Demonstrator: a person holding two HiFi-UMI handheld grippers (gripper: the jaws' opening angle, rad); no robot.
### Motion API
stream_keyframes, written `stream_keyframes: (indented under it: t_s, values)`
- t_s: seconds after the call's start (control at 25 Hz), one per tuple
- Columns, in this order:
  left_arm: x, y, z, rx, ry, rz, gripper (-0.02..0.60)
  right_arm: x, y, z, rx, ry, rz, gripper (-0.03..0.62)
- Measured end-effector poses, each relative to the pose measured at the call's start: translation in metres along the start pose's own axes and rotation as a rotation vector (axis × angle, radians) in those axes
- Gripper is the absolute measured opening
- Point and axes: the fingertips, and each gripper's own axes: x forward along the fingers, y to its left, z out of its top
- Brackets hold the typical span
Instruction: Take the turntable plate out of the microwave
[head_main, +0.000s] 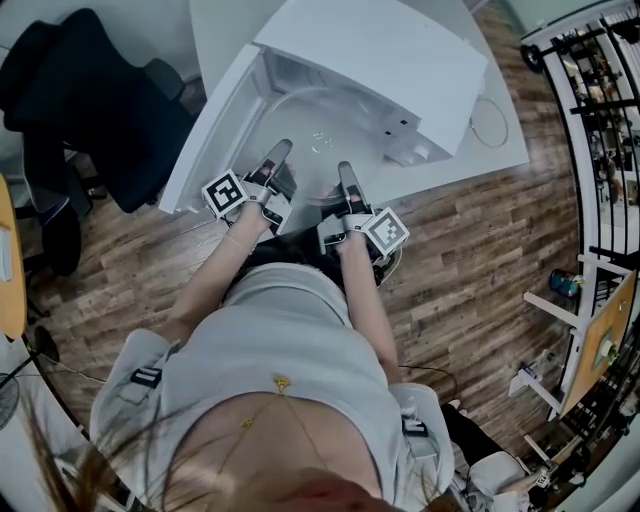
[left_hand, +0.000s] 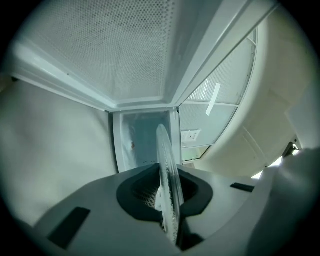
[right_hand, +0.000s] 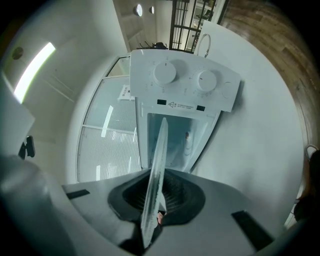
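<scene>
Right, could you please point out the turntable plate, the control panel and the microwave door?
turntable plate (right_hand: 155, 175), right gripper view, its edge-on glass rim.
control panel (right_hand: 184, 84), right gripper view, face between its two knobs.
microwave door (left_hand: 115, 55), left gripper view, its perforated screen.

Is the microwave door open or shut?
Open. The door stands swung out beside the microwave, baring its cavity, while the left gripper and right gripper clamp the glass plate.

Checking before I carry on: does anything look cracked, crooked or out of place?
Nothing stands out. The turntable plate looks whole, with the left gripper and right gripper shut on its near rim at the open microwave.
</scene>
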Motion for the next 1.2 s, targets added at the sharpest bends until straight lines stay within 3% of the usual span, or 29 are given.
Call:
stream_keyframes:
  t_s: [0.64, 1.2]
  values:
    - [-0.021, -0.049, -0.004, -0.009, -0.005, -0.038, 0.048, -0.018, 0.053, -0.006, 0.002, -0.011, 0.049, 0.040]
    - [-0.006, -0.098, 0.006, 0.032, -0.020, -0.102, 0.048, -0.002, 0.101, 0.013, -0.007, 0.018, 0.159, 0.038]
